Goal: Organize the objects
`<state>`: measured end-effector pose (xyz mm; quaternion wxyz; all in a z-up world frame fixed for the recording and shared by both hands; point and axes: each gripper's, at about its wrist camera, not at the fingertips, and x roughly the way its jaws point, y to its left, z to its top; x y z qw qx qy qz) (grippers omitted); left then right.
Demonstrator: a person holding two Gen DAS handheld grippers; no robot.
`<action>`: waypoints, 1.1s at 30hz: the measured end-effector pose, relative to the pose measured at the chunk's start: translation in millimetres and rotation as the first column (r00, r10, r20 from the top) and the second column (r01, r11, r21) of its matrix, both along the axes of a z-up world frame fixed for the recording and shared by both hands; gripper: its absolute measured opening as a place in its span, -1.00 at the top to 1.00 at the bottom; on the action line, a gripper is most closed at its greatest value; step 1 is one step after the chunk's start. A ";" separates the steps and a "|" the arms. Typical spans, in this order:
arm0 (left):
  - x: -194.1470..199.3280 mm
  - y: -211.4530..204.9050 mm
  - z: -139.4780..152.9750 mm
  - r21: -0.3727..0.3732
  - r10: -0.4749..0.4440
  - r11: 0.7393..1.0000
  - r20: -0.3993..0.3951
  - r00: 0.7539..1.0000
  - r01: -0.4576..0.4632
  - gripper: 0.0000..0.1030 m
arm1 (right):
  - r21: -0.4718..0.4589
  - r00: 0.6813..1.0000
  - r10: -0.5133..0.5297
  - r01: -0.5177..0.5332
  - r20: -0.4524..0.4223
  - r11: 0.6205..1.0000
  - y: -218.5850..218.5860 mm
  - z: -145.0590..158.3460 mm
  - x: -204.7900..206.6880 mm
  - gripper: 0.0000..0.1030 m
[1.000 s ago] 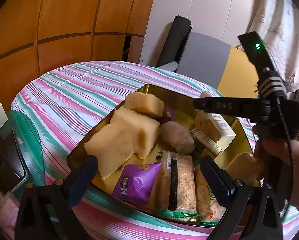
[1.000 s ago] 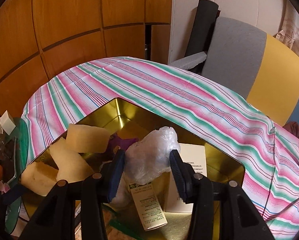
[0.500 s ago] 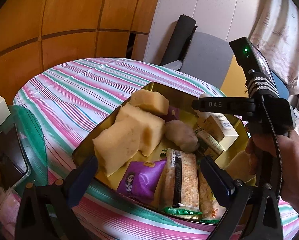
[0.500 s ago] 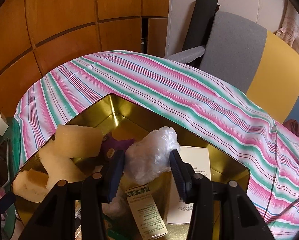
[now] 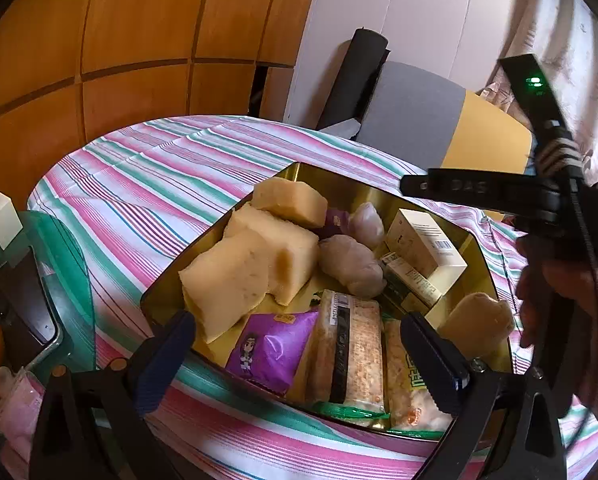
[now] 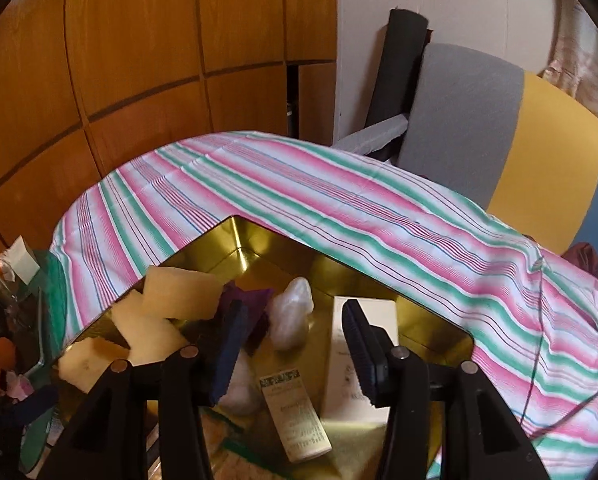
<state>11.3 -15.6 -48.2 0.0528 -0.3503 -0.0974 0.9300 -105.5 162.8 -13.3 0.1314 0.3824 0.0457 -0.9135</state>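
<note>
A gold tin [image 5: 341, 177] on the striped cloth holds yellow cake pieces [image 5: 227, 280], a purple packet [image 5: 267, 348], cracker packs [image 5: 351, 348], a white box [image 5: 427, 244] and two plastic-wrapped buns [image 5: 349, 264]. My left gripper [image 5: 297, 328] hangs open over the tin's near edge, holding nothing. My right gripper [image 6: 294, 314] is above the tin [image 6: 235, 236], its jaws opening. The pads press on nothing. One wrapped bun [image 6: 291, 308] lies in the tin beyond its fingertips, between the purple packet and the white box [image 6: 363, 360].
A person's hand [image 5: 559, 292] holds the right gripper's handle at the tin's right side. A glass tray [image 5: 59, 264] with a dark phone, an orange and a small white box stands at the left. A grey and yellow chair [image 6: 499, 120] stands behind the table.
The right gripper has let go of the wrapped bun and drawn back and up. The bun now rests in the tin. The left gripper has stayed put.
</note>
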 end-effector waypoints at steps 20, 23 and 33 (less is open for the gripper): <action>6.0 -8.5 19.9 -0.073 0.075 0.995 0.087 0.993 -0.069 -0.99 | -0.013 0.977 -0.214 0.214 0.007 0.977 41.9 8.4 104.8 -0.45; 9.9 -11.0 24.5 -0.068 0.087 0.994 0.081 0.993 -0.082 -0.99 | -0.014 0.974 -0.229 0.229 0.005 0.973 41.5 7.9 117.1 -0.45; 20.8 -8.0 45.3 -0.139 0.080 0.987 0.028 0.996 -0.076 -0.99 | -0.060 0.959 -0.283 0.283 0.021 0.957 33.3 9.4 143.3 -0.45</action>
